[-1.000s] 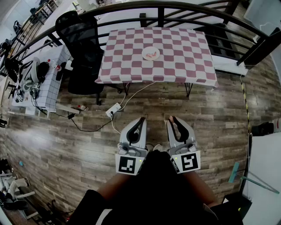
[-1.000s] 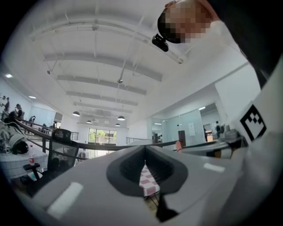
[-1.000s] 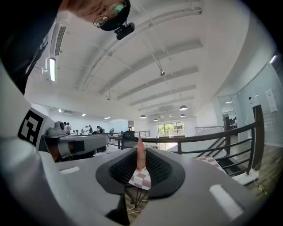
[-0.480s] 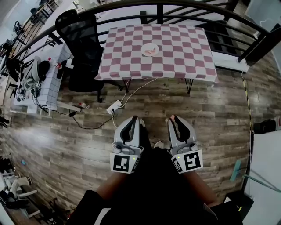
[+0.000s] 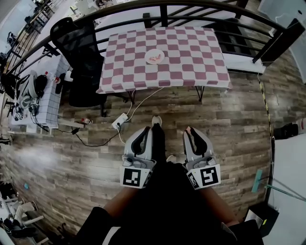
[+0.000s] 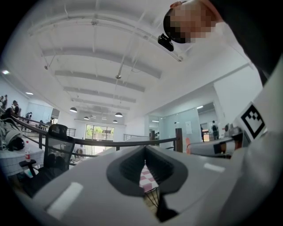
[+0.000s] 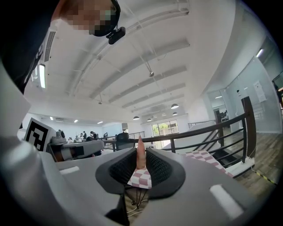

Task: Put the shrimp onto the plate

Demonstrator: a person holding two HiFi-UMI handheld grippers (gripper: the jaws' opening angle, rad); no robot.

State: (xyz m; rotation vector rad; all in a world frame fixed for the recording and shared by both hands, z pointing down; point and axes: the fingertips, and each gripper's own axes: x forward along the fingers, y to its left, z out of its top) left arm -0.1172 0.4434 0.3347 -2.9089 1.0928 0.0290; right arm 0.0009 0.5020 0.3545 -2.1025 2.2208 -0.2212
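Observation:
A white plate (image 5: 154, 56) with pink shrimp on it sits on the pink-and-white checked table (image 5: 191, 52), far ahead in the head view. Both grippers are held close to the person's body, well short of the table. My right gripper (image 5: 188, 130) is shut on a pink shrimp (image 7: 140, 155), whose tip sticks up between the pads. My left gripper (image 5: 146, 129) is shut with nothing in it. In the left gripper view, only a sliver of the checked cloth (image 6: 147, 180) shows below the pads of my left gripper (image 6: 145, 164).
A black office chair (image 5: 80, 45) stands left of the table. A dark curved railing (image 5: 110, 10) runs behind it. A power strip (image 5: 120, 121) with cables lies on the wooden floor between me and the table. A cluttered low white table (image 5: 43, 103) is at the left.
The table and plate have shifted slightly left in the head view and a shoe has come into view ahead of the grippers. Both grippers stay shut in front of the body.

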